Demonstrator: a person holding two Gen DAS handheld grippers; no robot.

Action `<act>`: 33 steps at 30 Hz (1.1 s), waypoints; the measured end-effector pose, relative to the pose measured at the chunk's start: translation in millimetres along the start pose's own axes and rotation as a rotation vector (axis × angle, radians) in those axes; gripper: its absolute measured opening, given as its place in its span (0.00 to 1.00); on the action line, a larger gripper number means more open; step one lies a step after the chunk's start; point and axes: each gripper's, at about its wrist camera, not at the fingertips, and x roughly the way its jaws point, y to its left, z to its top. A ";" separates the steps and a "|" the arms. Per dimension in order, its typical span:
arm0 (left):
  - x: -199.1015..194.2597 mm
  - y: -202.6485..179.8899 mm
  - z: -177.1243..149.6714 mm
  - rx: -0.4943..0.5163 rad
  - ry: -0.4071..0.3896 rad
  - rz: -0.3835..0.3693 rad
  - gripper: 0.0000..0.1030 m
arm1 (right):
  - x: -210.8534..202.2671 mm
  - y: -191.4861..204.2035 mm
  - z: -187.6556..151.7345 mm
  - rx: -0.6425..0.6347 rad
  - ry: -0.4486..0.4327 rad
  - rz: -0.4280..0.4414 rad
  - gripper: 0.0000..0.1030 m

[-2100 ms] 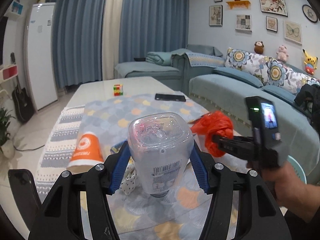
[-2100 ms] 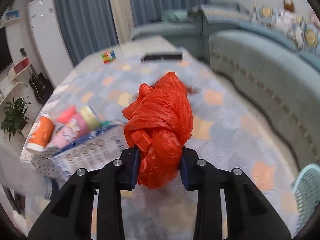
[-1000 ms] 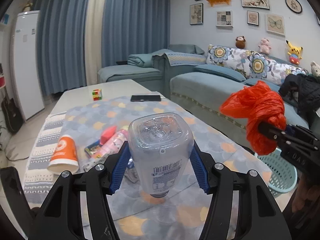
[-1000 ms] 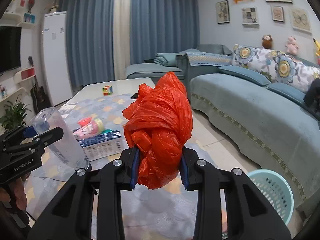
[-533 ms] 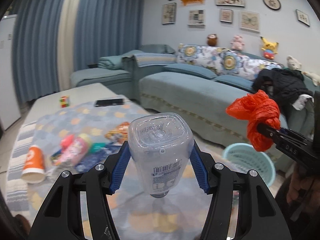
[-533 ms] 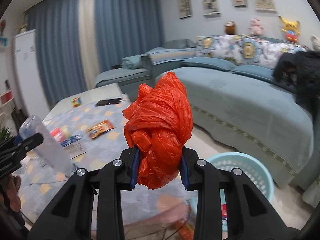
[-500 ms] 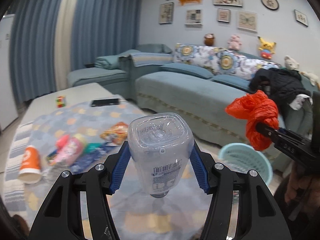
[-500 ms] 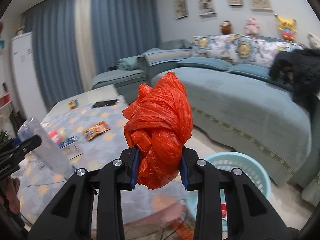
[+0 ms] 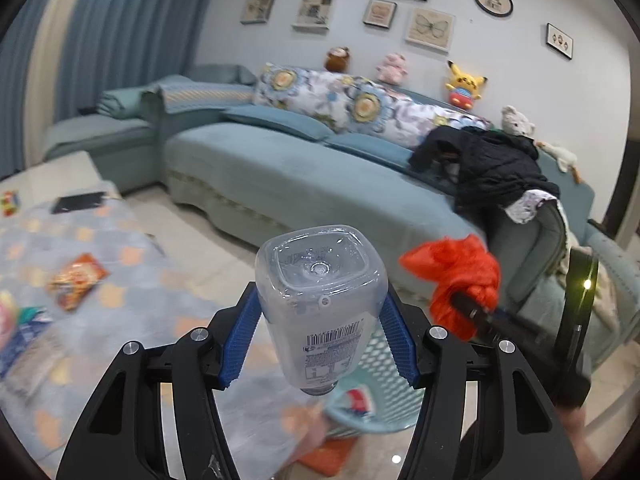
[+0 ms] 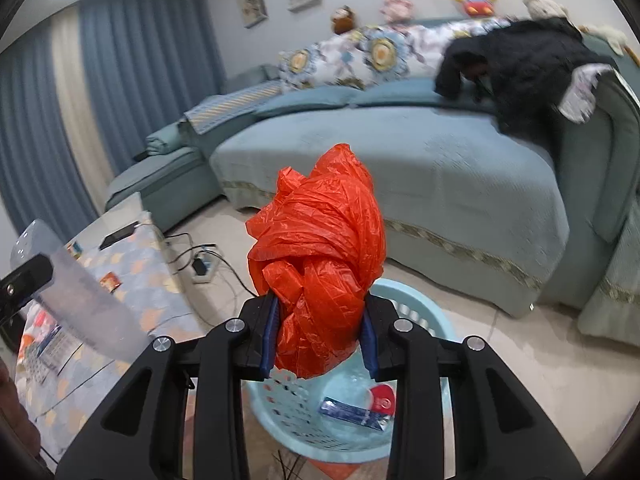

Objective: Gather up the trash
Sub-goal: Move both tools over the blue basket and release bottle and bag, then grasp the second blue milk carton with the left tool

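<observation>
My left gripper (image 9: 320, 332) is shut on a clear plastic bottle (image 9: 322, 296), held bottom-forward in the air. The bottle also shows in the right wrist view (image 10: 76, 292) at the left. My right gripper (image 10: 318, 336) is shut on a crumpled red plastic bag (image 10: 320, 268), which also shows in the left wrist view (image 9: 460, 280). Both are held just above a light blue trash basket (image 10: 416, 304) on the floor; the basket also shows in the left wrist view (image 9: 384, 360). It holds a blue wrapper (image 10: 352, 410) and a red and white piece (image 10: 382, 398).
A low table with a patterned cloth (image 9: 120, 292) stands at the left, with a snack packet (image 9: 76, 280), a phone (image 9: 78, 202) and other litter. A blue sofa (image 9: 320, 188) with a black jacket (image 9: 492, 164) runs behind the basket. Cables and a power strip (image 10: 200, 266) lie on the floor.
Both grippers have swung right, away from the table, and now hang over the blue basket. The bottle and the red bag stay gripped.
</observation>
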 end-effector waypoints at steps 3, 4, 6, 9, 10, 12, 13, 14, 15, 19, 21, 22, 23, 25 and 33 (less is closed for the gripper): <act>30.1 -15.2 4.2 -0.009 0.034 -0.038 0.55 | 15.0 -20.6 0.5 0.049 0.069 -0.044 0.38; 43.1 -19.9 5.0 -0.012 0.053 -0.050 0.55 | 18.5 -24.5 0.4 0.056 0.088 -0.052 0.40; 62.5 -26.5 2.8 -0.015 0.089 -0.059 0.55 | 24.3 -34.8 0.9 0.083 0.116 -0.043 0.46; 83.3 -28.8 -3.8 -0.031 0.156 -0.078 0.56 | 22.4 -41.6 1.3 0.094 0.092 -0.043 0.55; 86.7 -27.1 -5.6 -0.040 0.167 -0.080 0.58 | 21.9 -43.0 1.4 0.098 0.088 -0.044 0.55; 86.1 -21.3 -10.1 -0.059 0.175 -0.080 0.65 | 22.9 -45.4 1.3 0.110 0.088 -0.039 0.56; 84.5 -18.9 -12.3 -0.064 0.174 -0.076 0.67 | 23.1 -46.1 1.7 0.115 0.089 -0.035 0.56; 83.4 -18.3 -12.3 -0.066 0.174 -0.070 0.68 | 23.4 -46.8 1.5 0.124 0.088 -0.029 0.56; 81.6 -16.3 -13.1 -0.067 0.174 -0.059 0.69 | 23.5 -47.4 2.5 0.129 0.087 -0.023 0.56; 66.7 -4.7 -16.5 -0.049 0.172 -0.002 0.71 | 20.2 -43.4 3.3 0.126 0.072 -0.010 0.56; 56.7 1.1 -17.8 -0.024 0.165 0.034 0.71 | 18.9 -40.1 3.1 0.119 0.063 -0.006 0.56; 50.1 5.1 -19.4 -0.008 0.162 0.056 0.71 | 18.4 -38.5 2.7 0.118 0.057 -0.008 0.56; 43.9 9.3 -20.6 0.004 0.160 0.082 0.71 | 18.5 -36.9 2.2 0.119 0.056 -0.008 0.56; 30.0 20.4 -25.6 0.035 0.156 0.152 0.72 | 19.9 -31.6 0.4 0.118 0.063 -0.002 0.56; -35.6 109.2 -50.5 0.209 0.160 0.608 0.73 | 27.7 19.7 -8.4 0.020 0.082 0.059 0.56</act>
